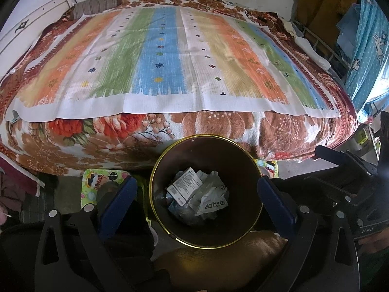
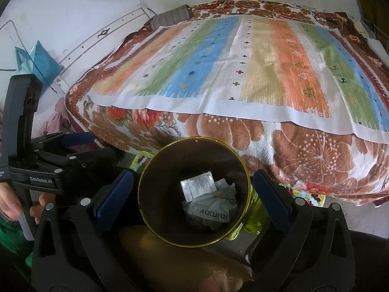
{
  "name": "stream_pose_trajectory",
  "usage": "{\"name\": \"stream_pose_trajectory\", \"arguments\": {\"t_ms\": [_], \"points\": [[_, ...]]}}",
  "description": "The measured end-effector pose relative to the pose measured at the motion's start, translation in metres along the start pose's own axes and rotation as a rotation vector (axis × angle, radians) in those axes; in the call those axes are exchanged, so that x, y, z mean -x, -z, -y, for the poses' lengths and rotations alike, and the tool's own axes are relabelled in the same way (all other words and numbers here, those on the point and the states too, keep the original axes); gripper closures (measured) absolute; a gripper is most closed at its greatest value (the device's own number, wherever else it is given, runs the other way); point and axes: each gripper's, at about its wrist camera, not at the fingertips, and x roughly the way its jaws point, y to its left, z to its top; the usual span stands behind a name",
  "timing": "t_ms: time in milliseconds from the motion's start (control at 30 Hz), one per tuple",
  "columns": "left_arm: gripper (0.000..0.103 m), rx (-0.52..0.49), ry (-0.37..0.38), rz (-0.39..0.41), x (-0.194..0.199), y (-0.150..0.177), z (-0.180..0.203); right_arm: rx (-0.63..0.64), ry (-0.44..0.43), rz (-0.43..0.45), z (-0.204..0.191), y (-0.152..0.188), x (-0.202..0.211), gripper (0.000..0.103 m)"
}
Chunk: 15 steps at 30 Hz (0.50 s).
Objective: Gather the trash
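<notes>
- The dark round waste bin with a gold metal rim (image 1: 206, 192) stands on the floor just beside the near edge of the bed, which wears a brown floral blanket (image 1: 218, 131) under a striped cloth of orange, green, blue and white (image 1: 158, 56).
- The trash lies at the bottom of the bin: a white carton with a barcode (image 1: 183, 187) and a crumpled white wrapper printed "Natural" (image 1: 214, 203), touching each other.
- The left gripper (image 1: 197, 202) hangs above the bin mouth with its blue-padded fingers (image 1: 116, 202) spread wide and nothing between them.
- The right gripper (image 2: 193, 194) also hovers over the bin, fingers (image 2: 114, 194) wide apart and empty.
- As far as these views show, no loose trash remains on the striped cloth, so the collecting looks close to done.
- Risk: both tools crowd the same opening, and a careless swing could knock them together or catch the gold rim and tip the bin.
- Risk: the crumpled wrapper looks light, so a tipped bin would likely spill it.
- Hard to make out: the grey, darker scraps under the wrapper, and a tan rounded shape just below the bin that I cannot identify.
- The floor under the bin is mostly hidden; only corners of a bright cartoon-print mat (image 1: 102, 177) show.
- A hand (image 2: 9, 204) holding the left tool is cut off at the edge of the right wrist view.
</notes>
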Motion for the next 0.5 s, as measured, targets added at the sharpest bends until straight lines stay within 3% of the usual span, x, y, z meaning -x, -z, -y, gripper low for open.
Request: {"name": "stream_pose_trajectory", "arguments": {"t_ms": [500], "points": [[0.006, -0.01, -0.014, 0.001, -0.002, 0.0015, 0.0005, 0.002, -0.004, -0.007, -0.0012, 0.0009, -0.0014, 0.009]]}}
